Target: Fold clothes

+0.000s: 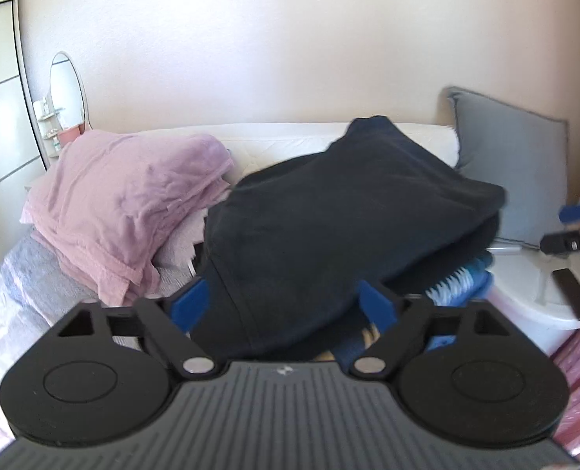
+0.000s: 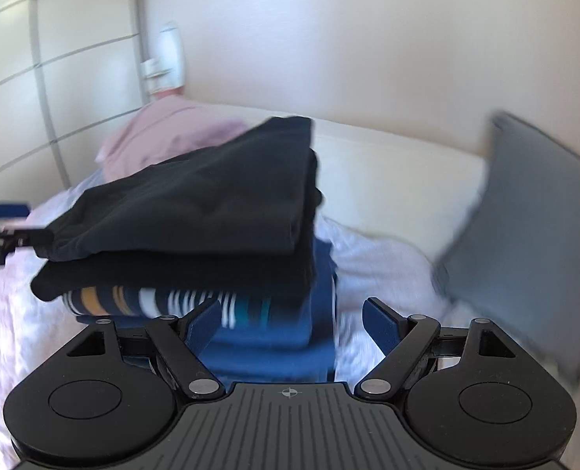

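Clothes were the job, and your left tongs (image 1: 282, 305) stood wide apart with nothing pinched, the edge of the folded black garment (image 1: 348, 211) lying loose between them. Your right tongs (image 2: 290, 313) were wide apart too, holding nothing. That black piece sat on top of the folded stack (image 2: 266, 325) on the bed (image 2: 388, 258). It looked like the putting-down step was done. Next you would need to reach for the pink pile (image 1: 125, 196) beside the stack and pinch one piece.
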The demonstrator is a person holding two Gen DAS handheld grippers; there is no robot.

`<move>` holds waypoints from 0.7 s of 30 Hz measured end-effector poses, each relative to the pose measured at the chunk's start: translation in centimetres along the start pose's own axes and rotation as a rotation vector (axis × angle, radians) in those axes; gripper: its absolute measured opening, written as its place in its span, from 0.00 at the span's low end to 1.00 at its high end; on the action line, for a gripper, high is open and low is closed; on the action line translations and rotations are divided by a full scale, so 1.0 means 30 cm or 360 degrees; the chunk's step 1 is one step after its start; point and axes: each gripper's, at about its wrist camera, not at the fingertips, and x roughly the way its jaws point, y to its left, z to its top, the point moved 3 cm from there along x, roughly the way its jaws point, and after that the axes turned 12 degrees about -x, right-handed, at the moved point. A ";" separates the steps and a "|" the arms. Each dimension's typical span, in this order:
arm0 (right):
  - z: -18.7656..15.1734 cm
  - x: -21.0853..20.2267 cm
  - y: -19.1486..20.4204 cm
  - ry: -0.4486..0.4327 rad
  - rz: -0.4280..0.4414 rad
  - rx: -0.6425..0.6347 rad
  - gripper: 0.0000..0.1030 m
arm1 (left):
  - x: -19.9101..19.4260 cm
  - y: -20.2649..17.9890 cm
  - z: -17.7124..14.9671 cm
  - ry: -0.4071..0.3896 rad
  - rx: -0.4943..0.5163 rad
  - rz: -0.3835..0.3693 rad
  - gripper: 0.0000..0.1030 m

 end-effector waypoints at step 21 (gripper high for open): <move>-0.212 -0.424 0.433 0.0179 -0.0024 0.0247 0.99 | -0.529 -0.021 -0.281 0.0125 -0.0125 0.0052 0.98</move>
